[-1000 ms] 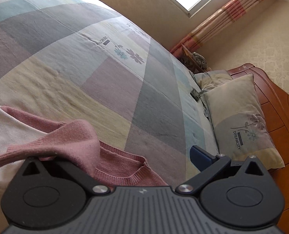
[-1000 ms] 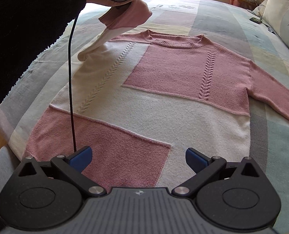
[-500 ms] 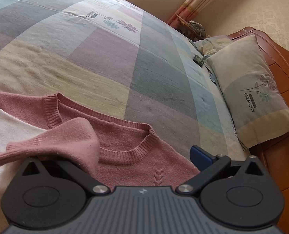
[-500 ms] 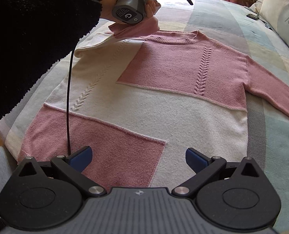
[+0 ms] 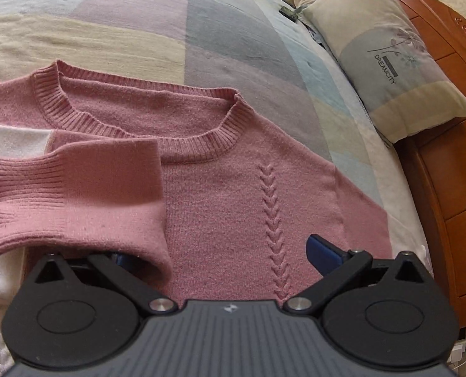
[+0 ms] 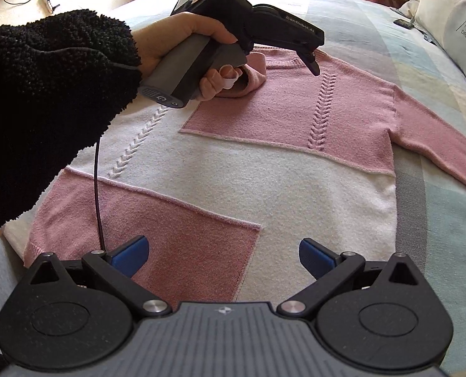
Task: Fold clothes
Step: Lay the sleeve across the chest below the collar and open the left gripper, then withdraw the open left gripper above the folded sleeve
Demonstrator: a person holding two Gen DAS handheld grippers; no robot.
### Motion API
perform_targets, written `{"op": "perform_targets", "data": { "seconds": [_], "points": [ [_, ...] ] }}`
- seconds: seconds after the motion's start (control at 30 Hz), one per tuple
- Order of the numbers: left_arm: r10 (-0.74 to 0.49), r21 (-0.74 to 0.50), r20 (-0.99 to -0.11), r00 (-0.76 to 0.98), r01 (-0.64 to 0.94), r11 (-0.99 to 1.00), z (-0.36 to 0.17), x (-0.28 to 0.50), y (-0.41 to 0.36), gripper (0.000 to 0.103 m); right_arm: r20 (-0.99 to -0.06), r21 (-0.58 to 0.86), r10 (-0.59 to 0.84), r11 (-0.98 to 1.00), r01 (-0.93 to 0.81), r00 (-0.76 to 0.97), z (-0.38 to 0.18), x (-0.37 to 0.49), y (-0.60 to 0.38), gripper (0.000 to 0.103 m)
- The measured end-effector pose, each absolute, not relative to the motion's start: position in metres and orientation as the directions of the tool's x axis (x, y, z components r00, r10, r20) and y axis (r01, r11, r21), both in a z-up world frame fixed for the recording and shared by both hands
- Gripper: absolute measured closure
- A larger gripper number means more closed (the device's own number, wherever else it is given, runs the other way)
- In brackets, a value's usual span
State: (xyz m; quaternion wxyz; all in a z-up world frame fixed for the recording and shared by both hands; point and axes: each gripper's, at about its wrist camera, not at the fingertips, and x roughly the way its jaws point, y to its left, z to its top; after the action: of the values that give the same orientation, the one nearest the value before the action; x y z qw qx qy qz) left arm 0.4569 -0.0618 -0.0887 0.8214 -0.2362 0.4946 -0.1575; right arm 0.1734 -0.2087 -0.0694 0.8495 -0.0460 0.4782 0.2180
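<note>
A pink and white knit sweater (image 6: 264, 169) lies flat, front up, on the bed. Its pink sleeve cuff (image 5: 75, 194) is folded in over the chest just below the neckline (image 5: 138, 125). The cuff drapes over the left finger of my left gripper (image 5: 223, 251), whose jaws stand wide apart; only a bit of that blue finger shows. From the right wrist view, a hand holds the left gripper's handle (image 6: 185, 72) low over the cuff (image 6: 255, 72). My right gripper (image 6: 223, 251) hovers open above the sweater's hem. The other sleeve (image 6: 437, 144) lies spread out to the right.
A patchwork bedspread (image 5: 138, 31) covers the bed. Pillows (image 5: 390, 59) lean at the wooden headboard (image 5: 446, 157), with a small dark object (image 5: 288, 12) nearby. A black fuzzy sleeve (image 6: 44, 110) and a thin cable (image 6: 97, 188) cross the sweater's left side.
The left gripper has carried the sleeve cuff inward over the sweater's chest and lowered it close to the fabric. The right gripper has stayed almost still over the hem.
</note>
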Motion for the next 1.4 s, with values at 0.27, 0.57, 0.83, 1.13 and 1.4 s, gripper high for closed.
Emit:
{"op": "perform_targets", "data": {
  "seconds": [0.27, 0.57, 0.83, 1.13, 1.4],
  "points": [
    [-0.391, -0.602, -0.674, 0.626, -0.159, 0.783, -0.09, 0.458, -0.022, 0.001, -0.834, 0.132, 0.328, 0.9, -0.415, 0.445, -0.072, 0.175, -0.209, 0.0],
    [-0.601, -0.655, -0.546, 0.584, 0.15, 0.741, -0.063, 0.467, -0.084, 0.001, -0.842, 0.122, 0.318, 0.899, -0.42, 0.436, -0.076, 0.176, -0.205, 0.0],
    [-0.534, -0.558, -0.591, 0.604, 0.171, 0.812, -0.033, 0.454, -0.054, 0.001, -0.845, 0.122, 0.31, 0.904, -0.409, 0.435, -0.078, 0.179, -0.205, 0.0],
    [-0.371, -0.605, -0.635, 0.677, -0.138, 0.784, -0.052, 0.43, 0.089, 0.001, -0.852, 0.128, 0.305, 0.91, -0.395, 0.426, -0.085, 0.184, -0.207, 0.0],
    [-0.254, -0.6, -0.664, 0.704, -0.298, 0.743, -0.098, 0.404, 0.149, 0.001, -0.874, 0.11, 0.28, 0.911, -0.398, 0.398, -0.098, 0.191, -0.197, 0.0]
  ]
}}
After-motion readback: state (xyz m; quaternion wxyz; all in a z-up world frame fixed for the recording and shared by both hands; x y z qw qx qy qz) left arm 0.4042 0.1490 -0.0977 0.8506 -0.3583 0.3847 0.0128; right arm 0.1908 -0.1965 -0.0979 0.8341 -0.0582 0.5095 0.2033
